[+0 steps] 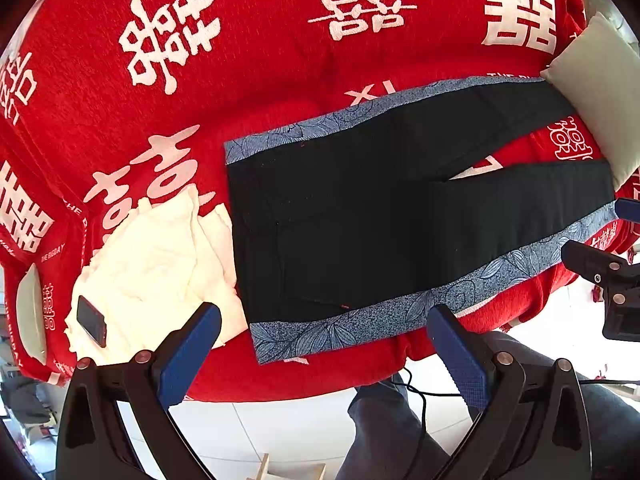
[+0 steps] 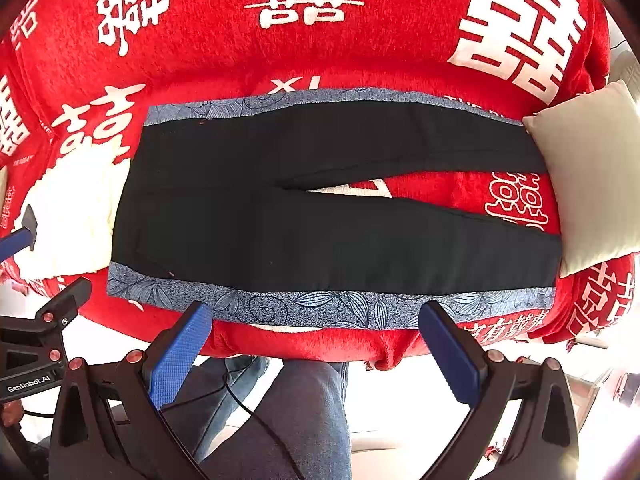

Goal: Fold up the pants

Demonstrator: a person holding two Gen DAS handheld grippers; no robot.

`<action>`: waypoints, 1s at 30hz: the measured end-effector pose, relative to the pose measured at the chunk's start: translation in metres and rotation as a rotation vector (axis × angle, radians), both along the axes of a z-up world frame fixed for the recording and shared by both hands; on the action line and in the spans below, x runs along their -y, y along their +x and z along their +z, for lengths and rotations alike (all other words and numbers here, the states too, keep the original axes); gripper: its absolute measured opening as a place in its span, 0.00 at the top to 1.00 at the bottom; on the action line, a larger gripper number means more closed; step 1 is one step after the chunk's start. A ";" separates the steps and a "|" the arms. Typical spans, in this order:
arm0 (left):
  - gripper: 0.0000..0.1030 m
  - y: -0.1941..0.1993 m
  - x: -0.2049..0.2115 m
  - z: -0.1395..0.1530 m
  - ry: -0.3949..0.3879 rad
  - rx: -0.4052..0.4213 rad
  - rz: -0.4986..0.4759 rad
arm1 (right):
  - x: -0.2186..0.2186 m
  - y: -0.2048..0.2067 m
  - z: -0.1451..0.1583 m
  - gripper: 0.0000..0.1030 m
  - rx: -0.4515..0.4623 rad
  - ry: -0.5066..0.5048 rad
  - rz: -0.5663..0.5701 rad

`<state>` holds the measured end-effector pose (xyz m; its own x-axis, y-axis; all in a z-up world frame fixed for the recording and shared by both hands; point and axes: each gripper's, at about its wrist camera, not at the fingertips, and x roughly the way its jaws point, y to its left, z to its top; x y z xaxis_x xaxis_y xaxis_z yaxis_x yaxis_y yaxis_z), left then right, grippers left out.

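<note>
Black pants (image 1: 360, 216) with blue floral side stripes lie flat and spread on a red sofa cover, waist to the left, legs parted to the right; they also show in the right wrist view (image 2: 320, 216). My left gripper (image 1: 324, 320) is open and empty, hovering above the near stripe by the waist. My right gripper (image 2: 316, 316) is open and empty, above the near stripe (image 2: 320, 308) at mid-leg. Each gripper shows at the edge of the other's view.
A white cloth (image 1: 160, 264) with a dark phone (image 1: 91, 321) on it lies left of the waist. A pale cushion (image 2: 592, 176) sits by the leg ends. The red cover (image 1: 240, 80) has white characters. The person's jeans-clad legs (image 2: 304, 408) and a cable are below the sofa edge.
</note>
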<state>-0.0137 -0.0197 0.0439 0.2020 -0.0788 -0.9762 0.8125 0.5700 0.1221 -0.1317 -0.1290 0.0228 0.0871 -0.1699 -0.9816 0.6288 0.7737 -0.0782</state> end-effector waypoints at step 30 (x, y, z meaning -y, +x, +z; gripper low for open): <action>0.00 0.005 -0.003 0.005 -0.051 -0.027 0.002 | -0.008 -0.003 0.005 0.00 -0.026 -0.063 -0.012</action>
<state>-0.0088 -0.0167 0.0491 0.1762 -0.1279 -0.9760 0.8139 0.5766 0.0714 -0.1344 -0.1212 0.0274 0.0595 -0.2324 -0.9708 0.6350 0.7592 -0.1429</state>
